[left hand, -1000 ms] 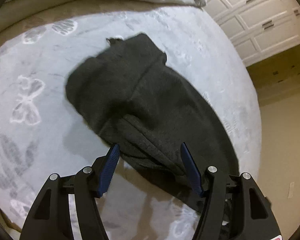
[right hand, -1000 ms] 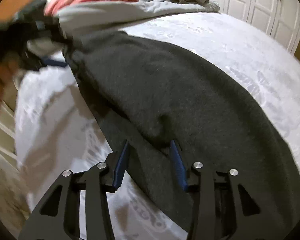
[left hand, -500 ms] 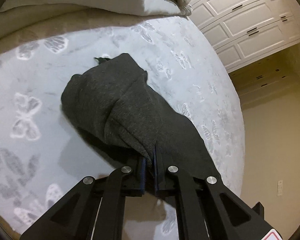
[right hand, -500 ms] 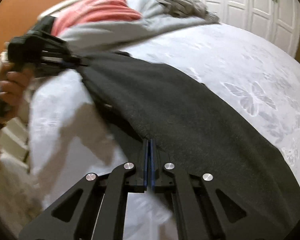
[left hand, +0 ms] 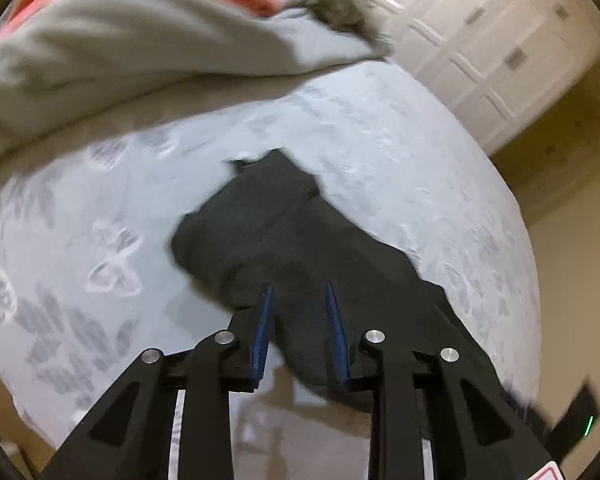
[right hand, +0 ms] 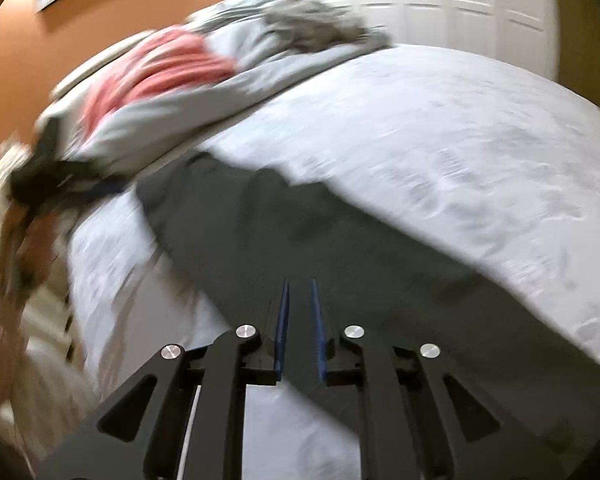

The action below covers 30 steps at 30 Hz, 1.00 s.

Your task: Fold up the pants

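Observation:
Dark grey pants (left hand: 300, 240) lie on a pale bedspread with butterfly print (left hand: 100, 208). In the left wrist view my left gripper (left hand: 298, 292) is open, its blue pads on either side of the near edge of the pants, cloth lying between them. In the right wrist view the pants (right hand: 340, 248) stretch diagonally across the bed. My right gripper (right hand: 299, 286) is partly open over their near edge, jaws a narrow gap apart with cloth between. The left gripper and the hand holding it (right hand: 52, 184) show blurred at the far left end of the pants.
A heap of grey and red bedding and clothes (left hand: 140, 28) lies at the head of the bed, also in the right wrist view (right hand: 204, 68). White closet doors (left hand: 500, 52) stand beyond the bed. The bed edge (right hand: 112, 340) drops off on the near left.
Both grippers were shut on the pants' edge half a second ago and have since opened, letting it go. Both views are blurred by motion and the pants now lie lower.

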Available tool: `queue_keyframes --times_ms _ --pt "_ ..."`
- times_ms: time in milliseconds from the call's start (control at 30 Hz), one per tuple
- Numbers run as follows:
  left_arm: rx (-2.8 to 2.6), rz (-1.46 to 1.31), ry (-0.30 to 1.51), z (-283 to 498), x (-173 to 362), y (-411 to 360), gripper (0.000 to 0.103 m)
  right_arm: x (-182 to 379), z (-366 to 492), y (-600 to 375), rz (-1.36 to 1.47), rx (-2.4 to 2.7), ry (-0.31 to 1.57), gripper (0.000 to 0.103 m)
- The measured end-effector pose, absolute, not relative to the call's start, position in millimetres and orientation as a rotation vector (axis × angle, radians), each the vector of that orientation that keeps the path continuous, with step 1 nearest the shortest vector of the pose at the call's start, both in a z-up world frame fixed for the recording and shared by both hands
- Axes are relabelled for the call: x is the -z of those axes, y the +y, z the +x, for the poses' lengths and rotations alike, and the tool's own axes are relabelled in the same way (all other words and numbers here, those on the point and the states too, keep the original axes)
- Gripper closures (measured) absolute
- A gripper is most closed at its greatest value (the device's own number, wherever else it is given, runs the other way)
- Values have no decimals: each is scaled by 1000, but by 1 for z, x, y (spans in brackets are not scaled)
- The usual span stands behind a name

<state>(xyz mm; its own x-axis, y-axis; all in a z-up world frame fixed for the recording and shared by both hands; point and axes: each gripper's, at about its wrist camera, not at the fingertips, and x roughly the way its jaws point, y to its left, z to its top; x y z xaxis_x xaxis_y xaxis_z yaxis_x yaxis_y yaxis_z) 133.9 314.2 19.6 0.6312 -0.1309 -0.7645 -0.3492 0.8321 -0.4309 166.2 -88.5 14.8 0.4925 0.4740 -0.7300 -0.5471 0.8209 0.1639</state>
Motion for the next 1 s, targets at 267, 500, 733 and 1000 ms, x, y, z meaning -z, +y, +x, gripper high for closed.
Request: queue_keyframes --times_ms 267,500,733,1000 --pt "-42 -441 1213 175 53 253 78 28 260 -12 -162 -560 949 48" --pt "5 -488 1217 177 60 268 78 57 284 19 -199 -642 988 97" --pt "-37 -372 1202 184 57 253 77 75 330 -5 -126 -524 1040 102" --pt "-164 -549 1011 177 15 311 55 16 294 -9 -20 -586 880 75"
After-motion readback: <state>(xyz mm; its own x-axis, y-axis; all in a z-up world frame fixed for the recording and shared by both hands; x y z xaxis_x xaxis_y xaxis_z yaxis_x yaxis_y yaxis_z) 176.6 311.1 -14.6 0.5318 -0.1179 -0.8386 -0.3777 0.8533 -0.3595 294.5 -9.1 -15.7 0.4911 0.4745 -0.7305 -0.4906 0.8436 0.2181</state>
